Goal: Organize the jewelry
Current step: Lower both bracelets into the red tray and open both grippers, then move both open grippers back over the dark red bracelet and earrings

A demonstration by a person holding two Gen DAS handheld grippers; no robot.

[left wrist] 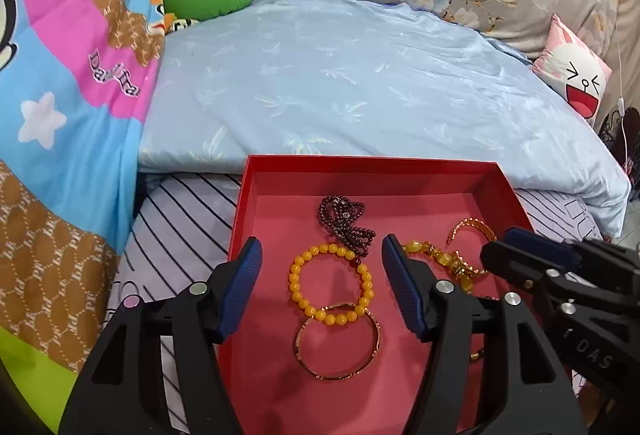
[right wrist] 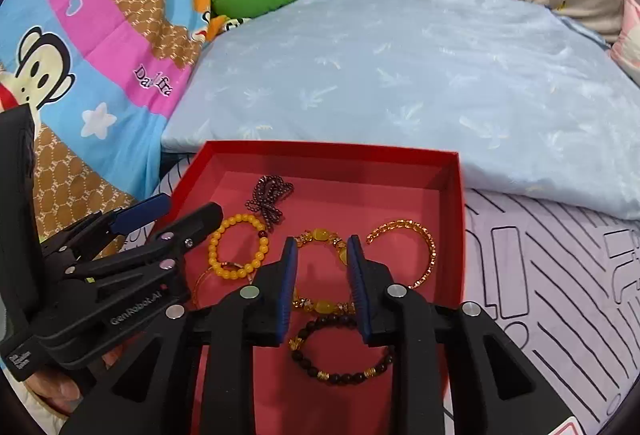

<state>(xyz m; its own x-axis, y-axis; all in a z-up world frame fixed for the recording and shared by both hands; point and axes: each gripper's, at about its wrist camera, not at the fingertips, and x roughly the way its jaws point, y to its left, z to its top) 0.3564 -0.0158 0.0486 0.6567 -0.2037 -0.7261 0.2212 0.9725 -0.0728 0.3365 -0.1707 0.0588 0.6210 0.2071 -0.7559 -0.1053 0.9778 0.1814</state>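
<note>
A light blue quilt fills the bed behind a shallow red box on a striped sheet. Inside lie a yellow bead bracelet overlapping a gold bangle, both flat. The left gripper gapes wide and empty above them; the right gripper stands partly open, empty.

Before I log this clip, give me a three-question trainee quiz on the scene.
1. True or false: the left gripper's fingers are clamped on a bracelet.
2. Which lies on the gold bangle? A) purple beads B) yellow bracelet C) dark bracelet
3. What colour is the box?

Key: 1 false, they stand open above the yellow bracelet. 2 B. 3 red.
</note>
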